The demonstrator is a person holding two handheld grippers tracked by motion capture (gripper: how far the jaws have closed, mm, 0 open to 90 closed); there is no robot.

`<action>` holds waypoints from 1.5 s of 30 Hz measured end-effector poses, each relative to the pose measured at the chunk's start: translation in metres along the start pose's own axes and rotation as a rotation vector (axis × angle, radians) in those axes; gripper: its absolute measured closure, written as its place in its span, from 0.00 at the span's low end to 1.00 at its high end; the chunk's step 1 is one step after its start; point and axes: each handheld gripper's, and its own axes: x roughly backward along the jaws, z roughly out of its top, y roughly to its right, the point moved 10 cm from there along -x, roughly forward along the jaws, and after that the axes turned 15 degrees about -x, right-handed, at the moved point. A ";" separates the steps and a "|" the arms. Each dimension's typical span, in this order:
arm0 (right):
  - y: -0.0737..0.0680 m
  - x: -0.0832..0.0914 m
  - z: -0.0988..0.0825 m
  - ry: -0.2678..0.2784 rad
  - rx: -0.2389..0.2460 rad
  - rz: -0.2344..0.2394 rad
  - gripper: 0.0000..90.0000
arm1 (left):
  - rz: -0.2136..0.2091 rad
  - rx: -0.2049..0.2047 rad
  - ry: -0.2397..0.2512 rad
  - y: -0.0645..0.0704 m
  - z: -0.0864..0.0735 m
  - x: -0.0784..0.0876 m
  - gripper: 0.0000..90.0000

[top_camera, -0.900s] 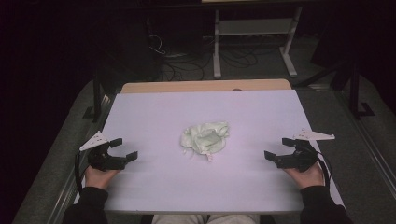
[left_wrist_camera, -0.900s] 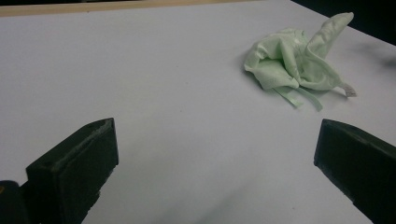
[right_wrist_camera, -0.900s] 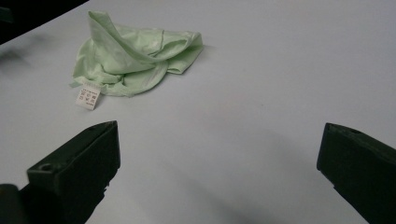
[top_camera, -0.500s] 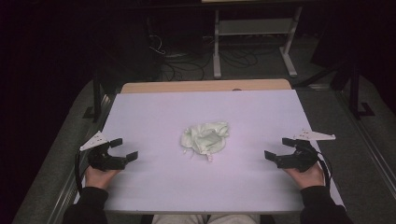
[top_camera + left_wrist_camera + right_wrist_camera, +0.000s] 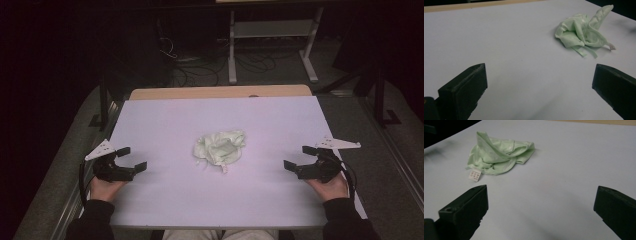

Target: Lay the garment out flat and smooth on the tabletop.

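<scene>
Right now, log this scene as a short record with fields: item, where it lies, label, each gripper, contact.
item: crumpled pale green cloth
where it lies: middle of the white table, loose straps trailing toward the person
label: small white tag at the cloth's edge, flat on the table
left gripper: open, at the table's left edge, pointing at the cloth
right gripper: open, at the right edge, pointing at the cloth
contact: neither gripper touches the cloth
</scene>
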 end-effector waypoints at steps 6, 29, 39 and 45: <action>-0.003 -0.002 0.005 -0.011 0.015 0.013 0.00 | 0.019 -0.022 -0.003 -0.001 0.005 0.002 0.00; -0.031 0.001 0.045 -0.018 0.087 0.042 0.00 | 0.005 -0.082 -0.007 0.002 0.047 -0.002 0.00; -0.041 -0.005 0.058 -0.023 0.114 0.060 0.00 | -0.014 -0.108 -0.010 0.005 0.063 -0.011 0.00; -0.043 -0.009 0.064 -0.033 0.123 0.063 0.00 | -0.030 -0.115 -0.006 0.007 0.069 -0.017 0.00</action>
